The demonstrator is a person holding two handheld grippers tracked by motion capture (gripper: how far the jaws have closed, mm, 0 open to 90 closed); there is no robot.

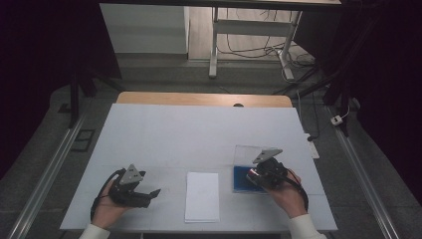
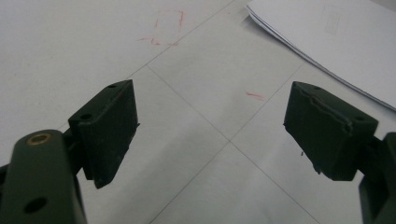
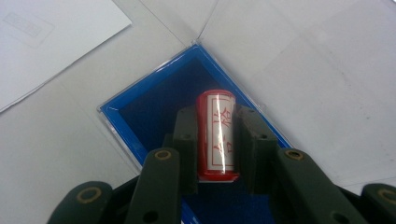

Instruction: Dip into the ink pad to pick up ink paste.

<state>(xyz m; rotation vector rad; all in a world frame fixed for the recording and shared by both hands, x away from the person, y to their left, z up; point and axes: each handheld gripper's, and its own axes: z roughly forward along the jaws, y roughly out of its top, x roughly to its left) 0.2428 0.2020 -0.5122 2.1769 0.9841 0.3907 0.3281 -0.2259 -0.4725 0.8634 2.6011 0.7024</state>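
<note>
I have the stamp (image 3: 215, 135) clamped in my right gripper (image 3: 215, 140), one jaw pressed on each side of its red barrel, and I am holding it over the blue ink pad (image 3: 154, 98) in its clear case (image 1: 247, 152). That case lies near the right edge of the desk (image 1: 164, 129), toward my near side. From the right gripper view I cannot tell whether the stamp face is touching the pad or hanging just above it, since the barrel hides its own lower end.

My left gripper (image 2: 210, 126) rests near the near-left corner, jaws wide apart with nothing between them, only bare desk and a few faint red marks. The paper (image 1: 202, 196) lies at the near edge between my two hands, a small stack by the look of its edges (they show layered in the left gripper view).

I read this as the inking step: stamp gripped, poised on or over the pad. The next move, as I judge it, calls for a straight press down into the pad, then a clean lift clear of the case rim, and a carry left to the paper. The grip must stay firm so the round barrel does not roll or tilt between the jaws. The free left gripper could steady the sheets before the stamp comes down.
</note>
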